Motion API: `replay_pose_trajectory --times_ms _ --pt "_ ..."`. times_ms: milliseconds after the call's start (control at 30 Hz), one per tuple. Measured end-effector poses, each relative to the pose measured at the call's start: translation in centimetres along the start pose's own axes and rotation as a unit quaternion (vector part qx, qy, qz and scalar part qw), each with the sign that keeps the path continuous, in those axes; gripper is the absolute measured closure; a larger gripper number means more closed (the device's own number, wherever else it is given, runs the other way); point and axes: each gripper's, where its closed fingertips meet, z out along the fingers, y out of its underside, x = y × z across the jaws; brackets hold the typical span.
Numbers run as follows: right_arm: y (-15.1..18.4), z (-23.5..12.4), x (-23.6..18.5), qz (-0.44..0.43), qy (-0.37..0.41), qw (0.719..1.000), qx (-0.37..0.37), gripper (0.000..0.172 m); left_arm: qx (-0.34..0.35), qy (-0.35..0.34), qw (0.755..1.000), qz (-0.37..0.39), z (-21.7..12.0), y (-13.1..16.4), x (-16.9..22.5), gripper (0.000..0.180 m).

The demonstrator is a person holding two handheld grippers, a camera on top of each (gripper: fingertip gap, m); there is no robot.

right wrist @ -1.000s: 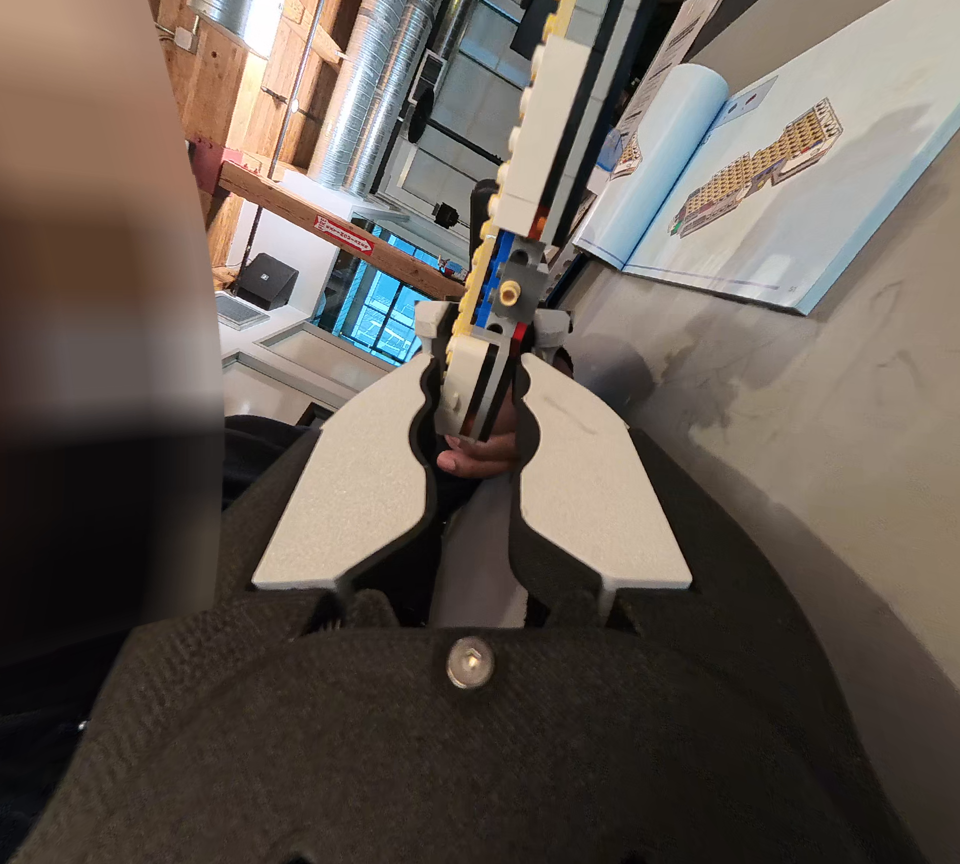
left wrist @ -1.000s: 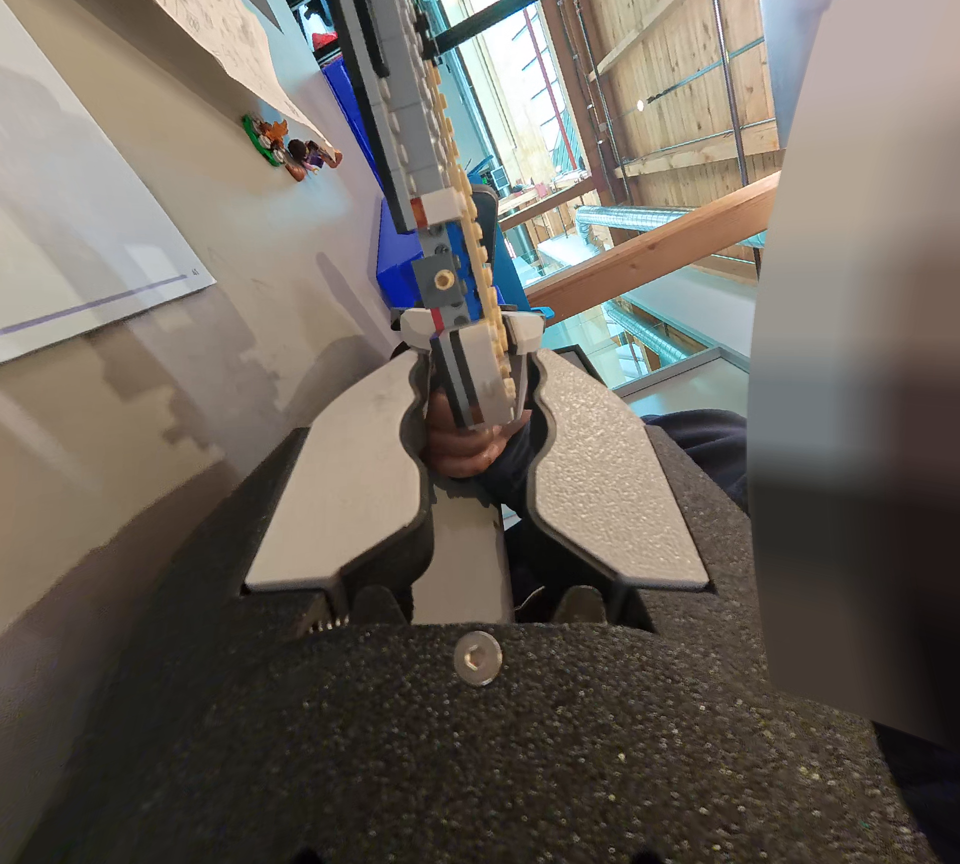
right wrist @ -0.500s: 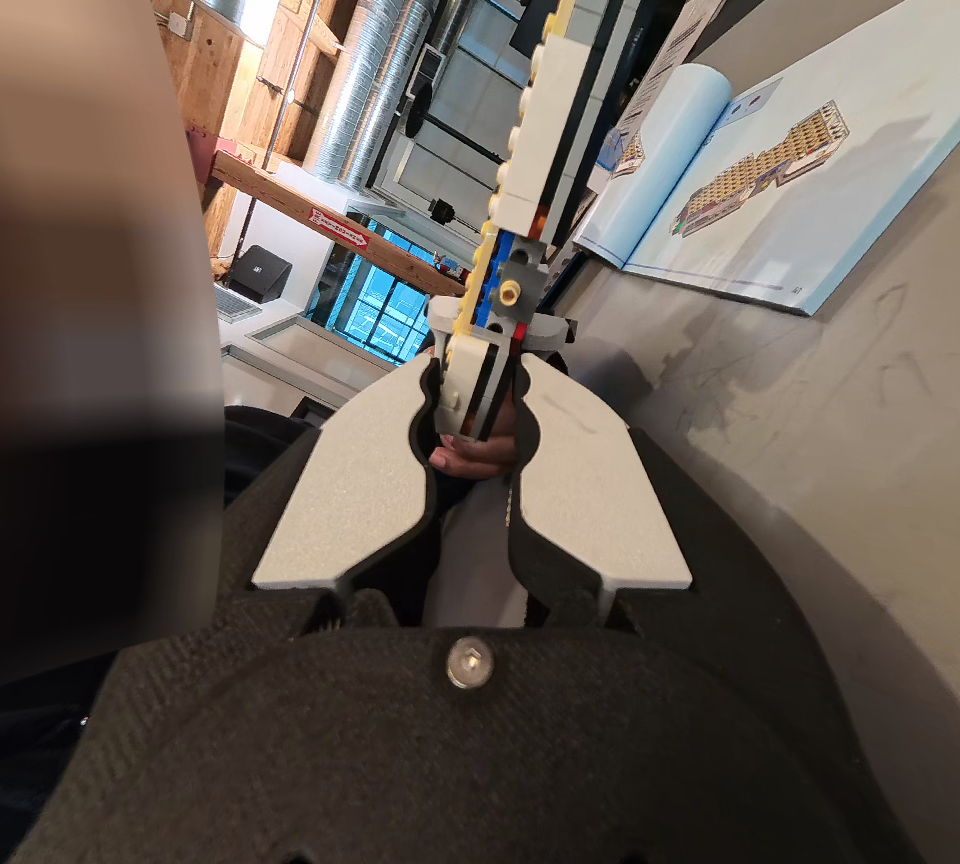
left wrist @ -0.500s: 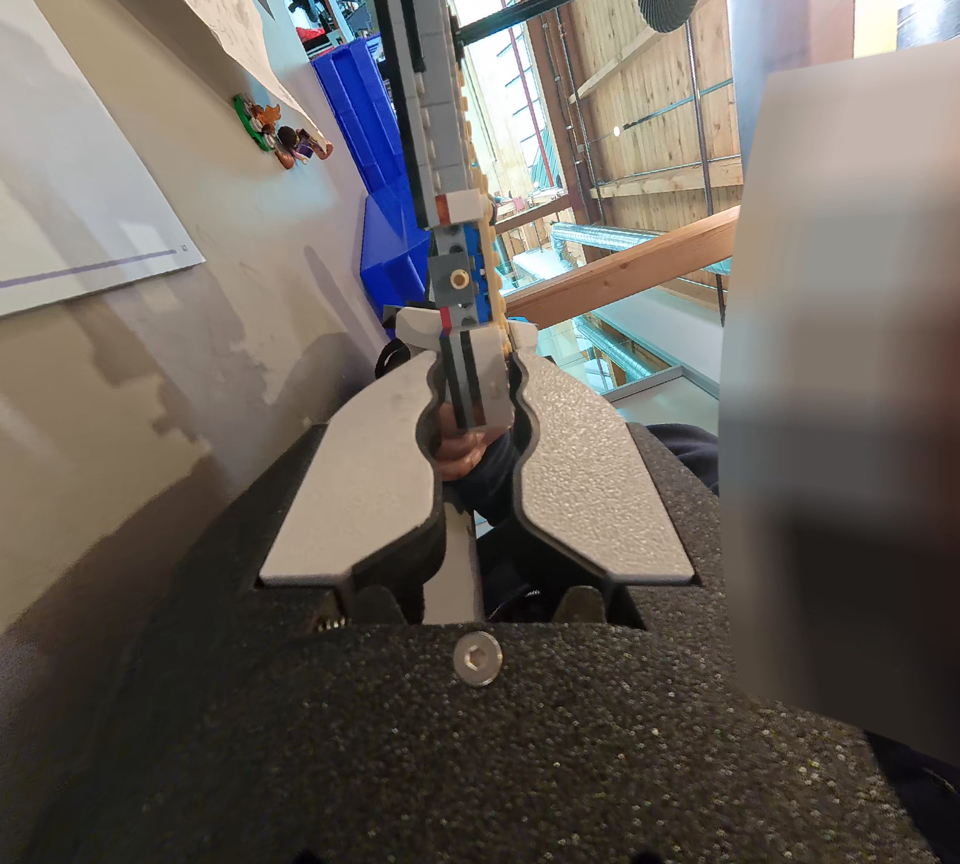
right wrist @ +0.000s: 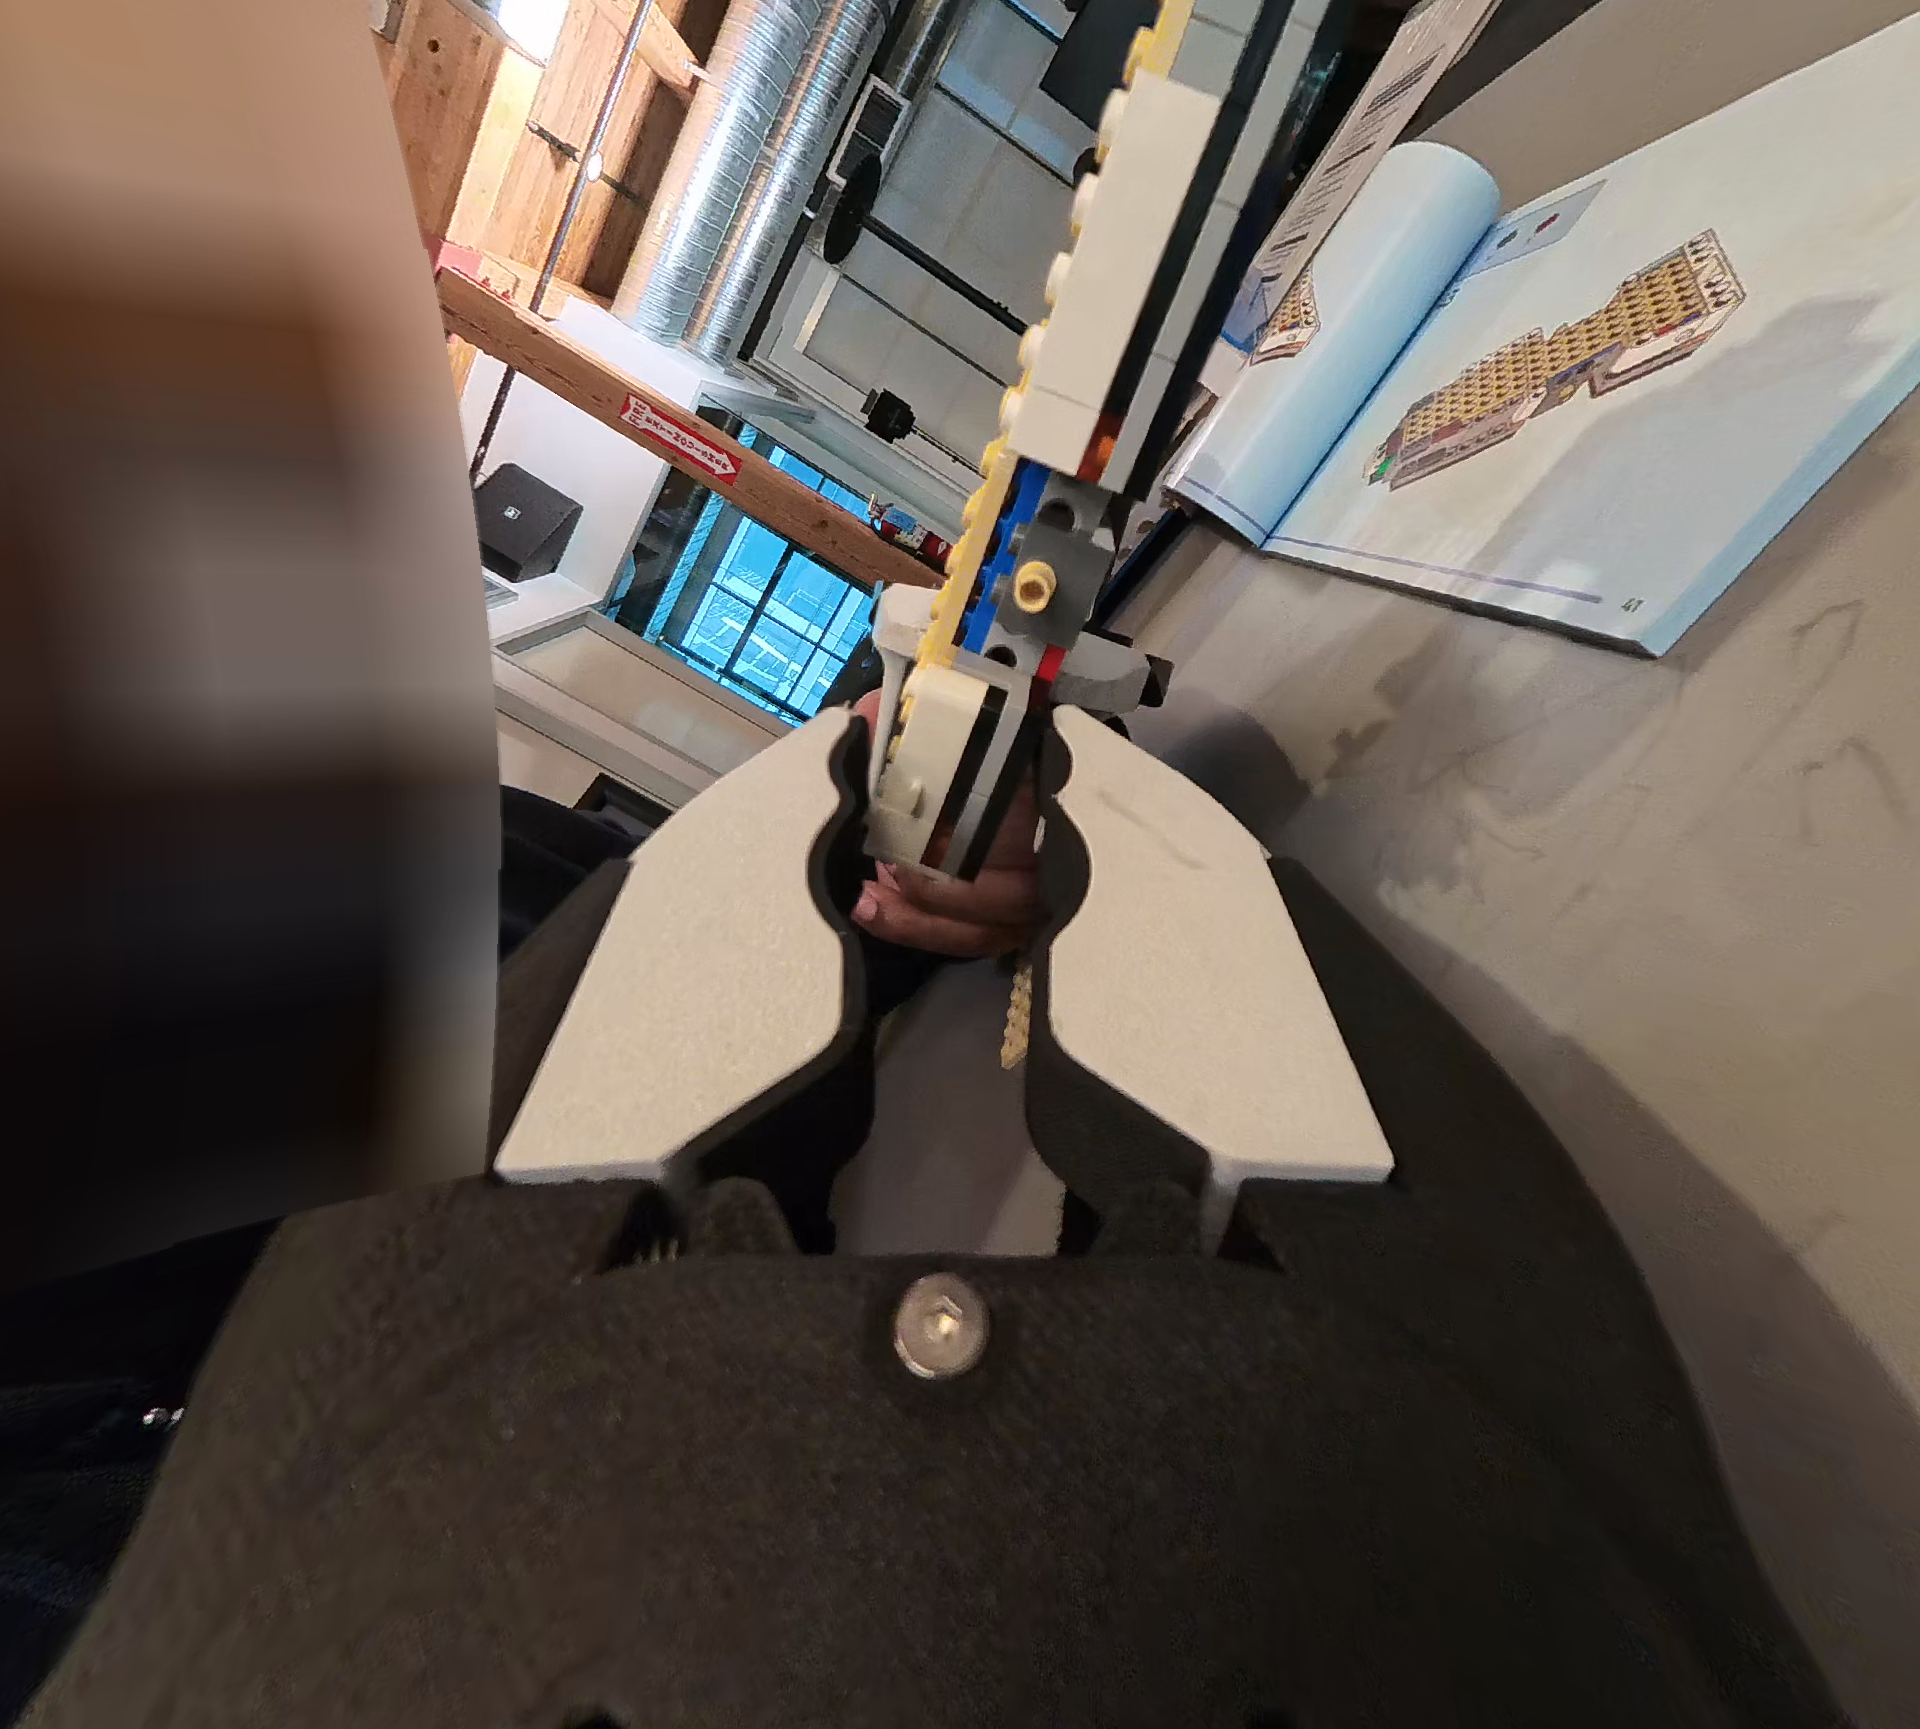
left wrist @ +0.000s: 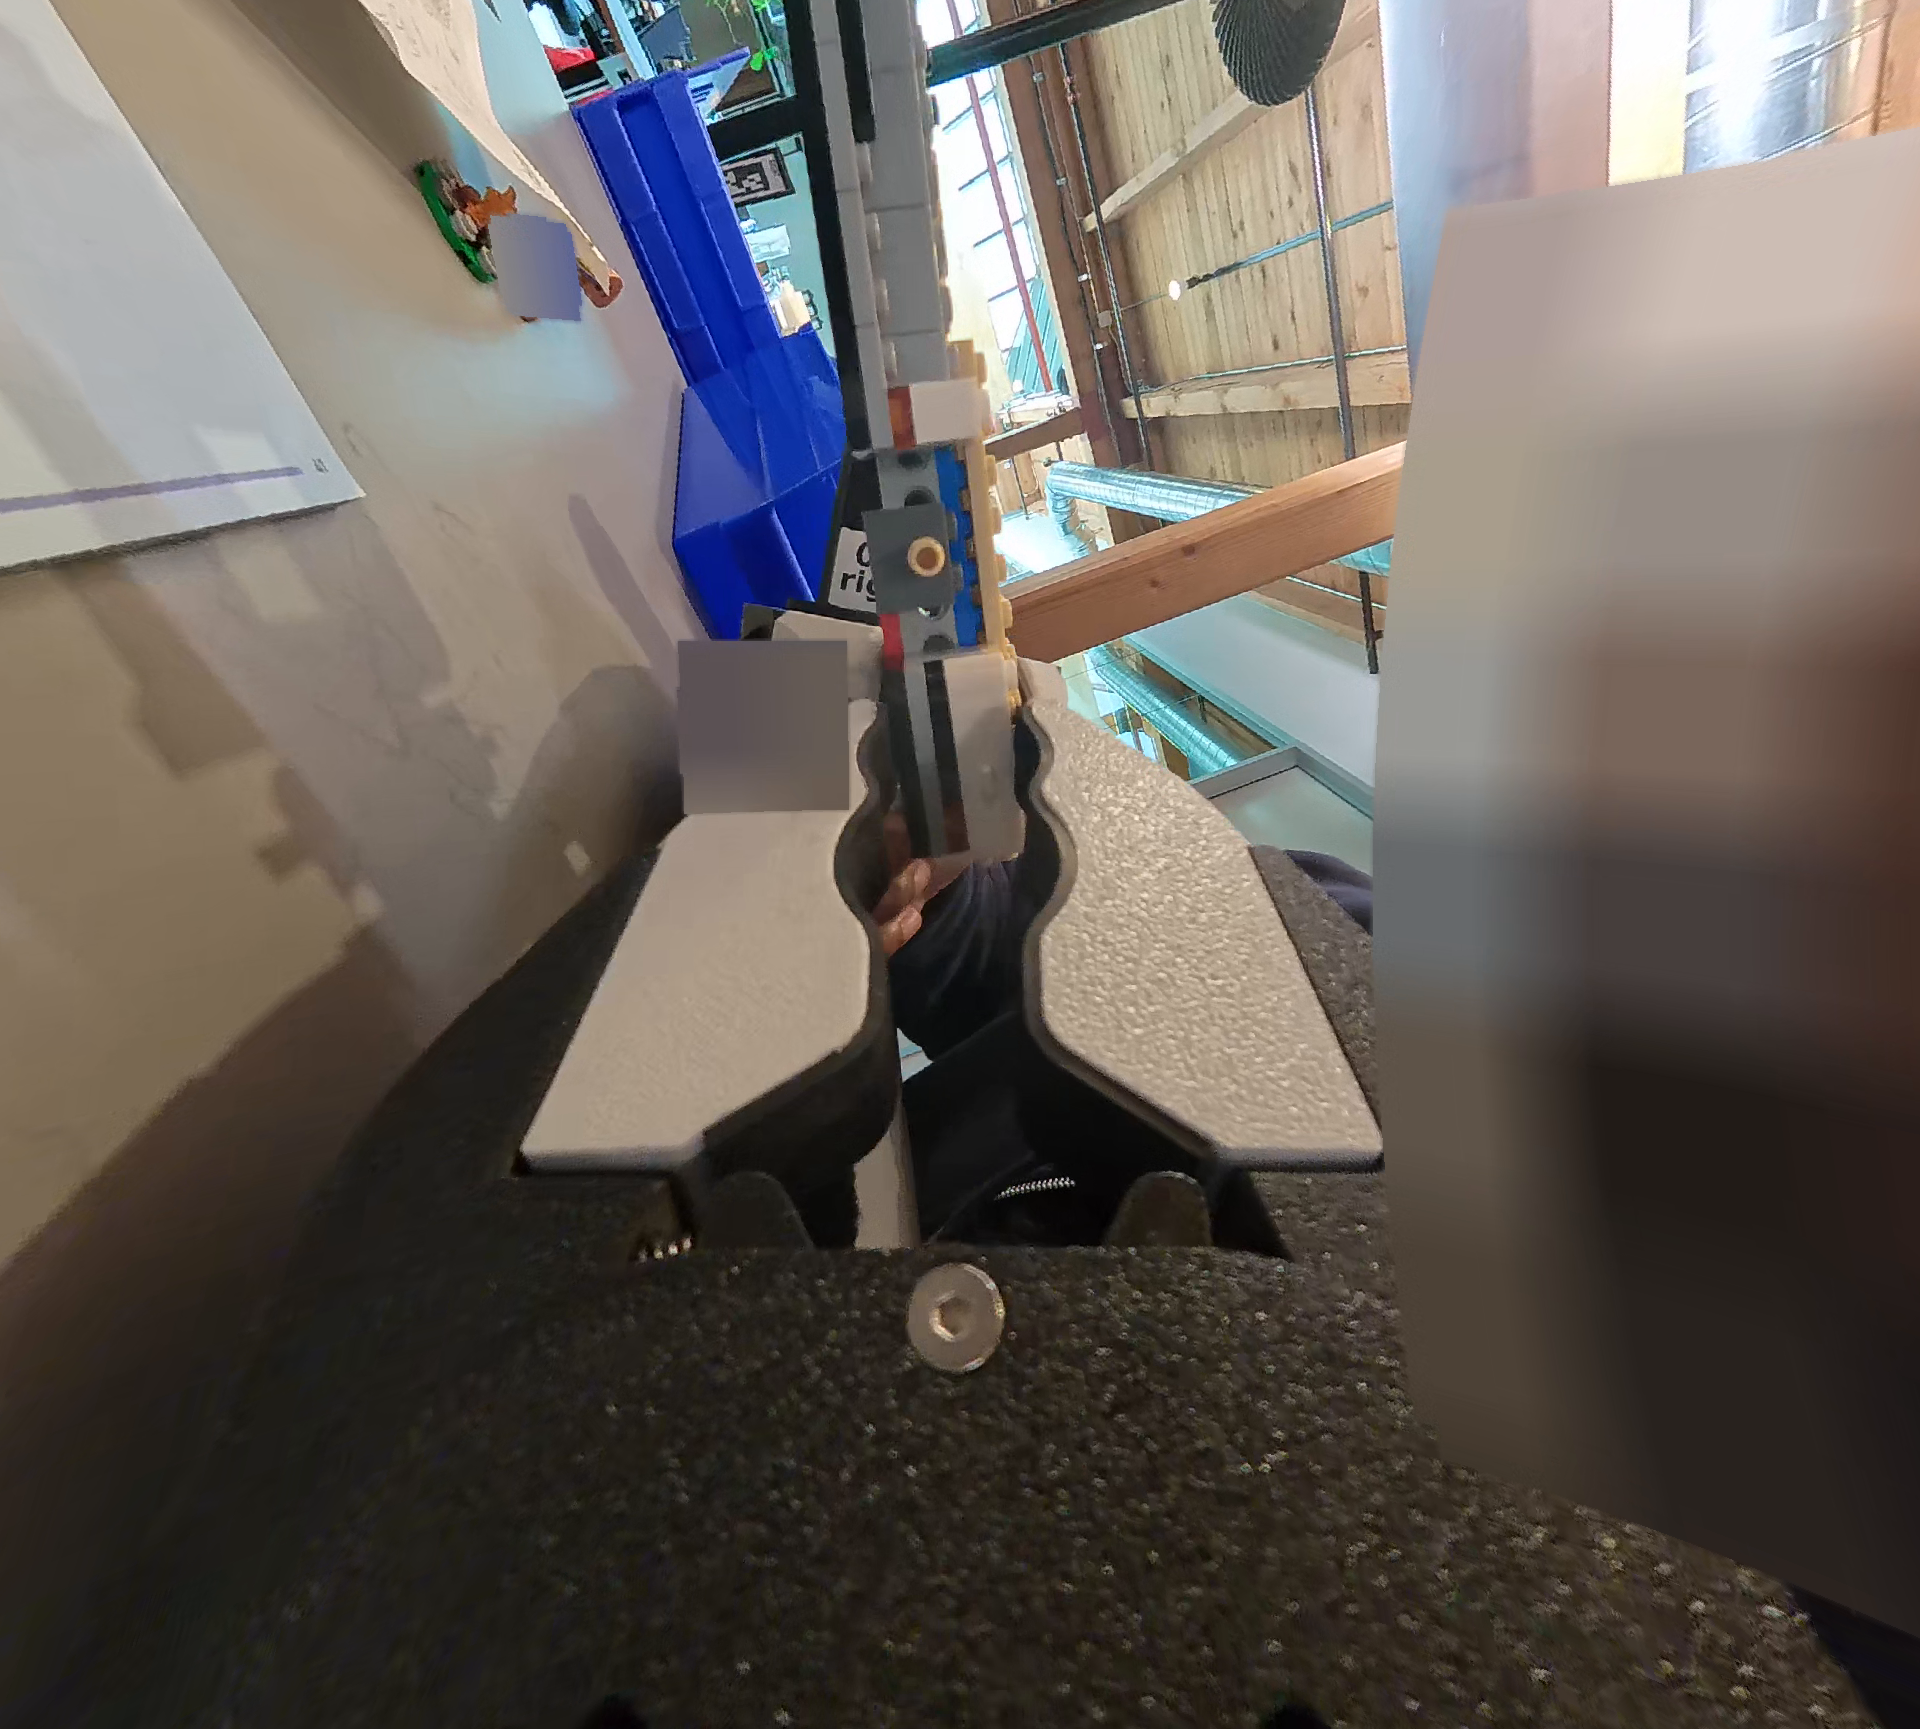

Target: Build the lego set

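Left wrist view: the left tool (left wrist: 951,744) pinches the near end of a long brick model (left wrist: 888,245), with both fingers (left wrist: 1049,744) pressed against its white-and-grey end block. The model's long axis runs straight away from this tool, up the middle of the view, its tan studded face turned to the right. Just past the fingertips the other tool's pale fingertips (left wrist: 821,640) bracket the same end, so the 2 tools meet nose to nose on 1 spot. A fingertip of the person (left wrist: 904,890) shows behind the block. To the left lie the grey tabletop (left wrist: 312,796), a white sheet (left wrist: 125,329) and a small green-based figure group (left wrist: 457,225); blue bins (left wrist: 717,308) stand beyond.

Right wrist view: the right tool (right wrist: 951,770) also grips that end block of the brick model (right wrist: 1132,245), fingers (right wrist: 842,775) closed against its 2 flat sides. Here the long axis tilts up and slightly right, studs facing left. The left tool's grey fingertips (right wrist: 1117,666) clasp the model immediately beyond. An open instruction booklet (right wrist: 1558,391) rests on the tabletop (right wrist: 1558,848) well to the right. Neither tool is nearer: both hold the same end.
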Motion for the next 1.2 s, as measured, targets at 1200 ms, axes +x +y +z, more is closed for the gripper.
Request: replay_pose_trajectory --times_ms 1200 --pt "-2.9 -2.3 1.2 -0.198 0.119 0.973 0.017 0.128 0.083 -0.016 0.996 0.017 -0.5 1.1 1.6 0.159"
